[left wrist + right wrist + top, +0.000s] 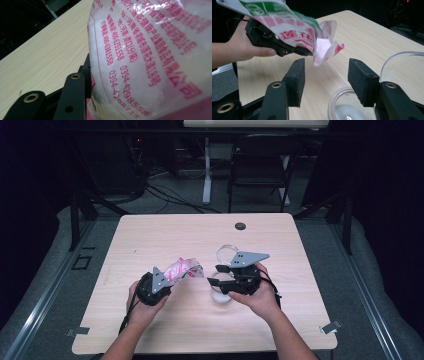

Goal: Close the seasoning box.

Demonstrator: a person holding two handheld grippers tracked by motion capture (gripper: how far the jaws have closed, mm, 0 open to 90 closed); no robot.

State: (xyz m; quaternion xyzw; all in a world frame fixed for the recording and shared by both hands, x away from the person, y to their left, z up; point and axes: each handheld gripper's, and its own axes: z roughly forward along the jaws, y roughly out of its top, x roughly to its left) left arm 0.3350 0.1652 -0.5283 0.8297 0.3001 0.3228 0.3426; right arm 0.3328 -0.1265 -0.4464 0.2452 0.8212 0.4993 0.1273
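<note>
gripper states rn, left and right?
Left gripper: closed on the printed plastic bag, held above the table.
Right gripper: open, nothing between the jaws, over a clear round dish.

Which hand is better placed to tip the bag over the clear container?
Left. The left gripper already clamps the bag, whose mouth hangs near the clear container. The right gripper stands open, holding nothing.

Light wood-grain worktop (150,235), rounded corners, dark round grommet (240,226) near far edge at centre, clear round container (221,296) resting right of centre, toward near edge, second clear round piece (227,251) just beyond it
</note>
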